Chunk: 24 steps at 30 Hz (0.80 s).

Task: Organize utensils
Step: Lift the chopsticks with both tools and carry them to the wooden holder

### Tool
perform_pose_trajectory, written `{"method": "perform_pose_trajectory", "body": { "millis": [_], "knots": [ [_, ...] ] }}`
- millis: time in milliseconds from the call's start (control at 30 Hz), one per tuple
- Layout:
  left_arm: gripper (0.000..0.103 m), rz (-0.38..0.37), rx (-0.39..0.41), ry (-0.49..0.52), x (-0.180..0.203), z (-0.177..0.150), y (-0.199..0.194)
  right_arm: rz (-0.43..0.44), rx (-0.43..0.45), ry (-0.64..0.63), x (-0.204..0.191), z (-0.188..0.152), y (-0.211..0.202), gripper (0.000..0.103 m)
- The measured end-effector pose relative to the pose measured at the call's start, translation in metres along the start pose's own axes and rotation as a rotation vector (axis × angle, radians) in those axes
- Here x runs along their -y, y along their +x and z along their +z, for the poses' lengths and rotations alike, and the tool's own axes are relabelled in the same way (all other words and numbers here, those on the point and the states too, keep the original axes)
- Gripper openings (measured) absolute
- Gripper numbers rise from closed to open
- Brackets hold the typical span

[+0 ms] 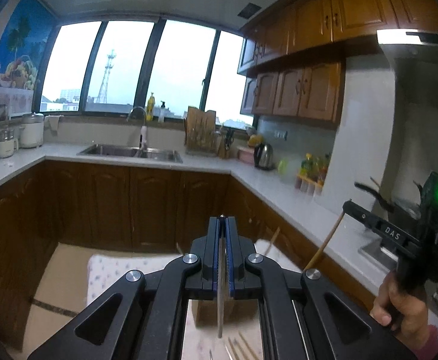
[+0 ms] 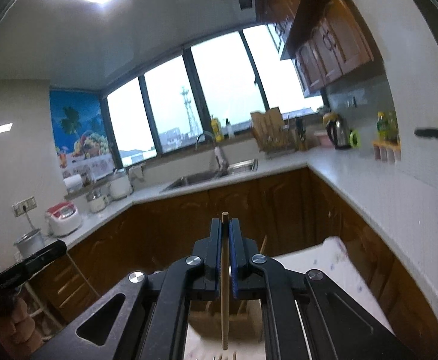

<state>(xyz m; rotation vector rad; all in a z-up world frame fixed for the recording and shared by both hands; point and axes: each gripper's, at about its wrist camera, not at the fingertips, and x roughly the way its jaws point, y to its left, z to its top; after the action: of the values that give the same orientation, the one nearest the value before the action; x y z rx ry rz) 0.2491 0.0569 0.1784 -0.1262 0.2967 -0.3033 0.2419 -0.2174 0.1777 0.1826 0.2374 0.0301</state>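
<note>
The cloth-covered tabletop [image 1: 114,270] lies well below both raised tools, with more utensils [image 1: 240,348] resting on it. The left tool [image 1: 223,234] is clenched on a thin metal utensil [image 1: 220,300] hanging down through its jaws. The right tool [image 2: 225,234] is clenched on a wooden chopstick [image 2: 225,294]. Both grips sit near one end, so either piece may pivot or slip out during a quick swing and drop.

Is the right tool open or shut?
Shut: the right tool has its blue pads pressed against a wooden chopstick between them.
</note>
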Motion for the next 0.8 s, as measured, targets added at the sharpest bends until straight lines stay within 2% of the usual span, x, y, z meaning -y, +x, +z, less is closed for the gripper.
{"method": "perform_pose_trajectory", "body": {
  "millis": [167, 333, 500, 800],
  "knots": [
    [0.003, 0.026, 0.027, -0.027, -0.008, 0.000, 0.035, -0.027, 0.057, -0.002, 0.004, 0.019, 0.019, 0.005],
    [0.003, 0.054, 0.029, -0.058, -0.011, -0.012, 0.079, -0.040, 0.060, 0.009, 0.011, 0.022, 0.044, 0.005],
    [0.003, 0.075, 0.019, -0.074, -0.007, -0.033, 0.123, -0.054, 0.027, 0.029, 0.020, 0.001, 0.073, 0.005],
    [0.003, 0.097, -0.071, -0.138, -0.013, -0.074, 0.188, -0.066, -0.081, 0.076, 0.042, -0.051, 0.113, 0.005]
  ]
}}
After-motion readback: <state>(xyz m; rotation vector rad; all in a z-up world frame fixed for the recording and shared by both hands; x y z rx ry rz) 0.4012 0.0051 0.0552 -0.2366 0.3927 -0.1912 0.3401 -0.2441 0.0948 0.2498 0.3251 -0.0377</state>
